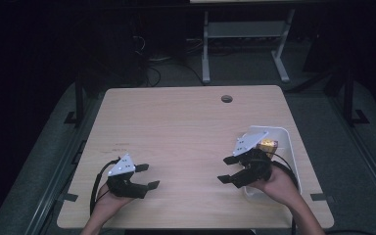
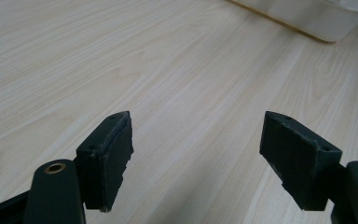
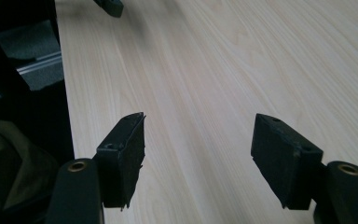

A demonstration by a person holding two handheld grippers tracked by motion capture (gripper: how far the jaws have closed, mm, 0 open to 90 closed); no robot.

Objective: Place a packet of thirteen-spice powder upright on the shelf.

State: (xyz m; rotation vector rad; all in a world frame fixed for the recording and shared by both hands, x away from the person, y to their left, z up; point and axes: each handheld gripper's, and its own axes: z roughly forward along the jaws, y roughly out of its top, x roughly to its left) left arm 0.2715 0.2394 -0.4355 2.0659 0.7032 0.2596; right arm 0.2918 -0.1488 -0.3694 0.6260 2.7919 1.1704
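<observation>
My left gripper (image 1: pixel 147 176) rests low over the near left part of the wooden table (image 1: pixel 186 122), held in a hand, jaws pointing right. In the left gripper view it (image 2: pixel 198 121) stands open over bare wood with nothing between its pads. My right gripper (image 1: pixel 226 169) is at the near right, jaws pointing left, just in front of a white bin (image 1: pixel 288 139). The right gripper view shows it (image 3: pixel 199 121) open over bare wood as well. A yellow object (image 1: pixel 268 145) lies in the bin, partly hidden behind the right gripper.
The white bin's wall (image 2: pixel 317 18) sits at the top right of the left gripper view. A round cable hole (image 1: pixel 226 98) is near the table's far edge. The table's near edge (image 3: pixel 65 116) drops to dark floor. A grey frame (image 1: pixel 245 34) stands beyond the table.
</observation>
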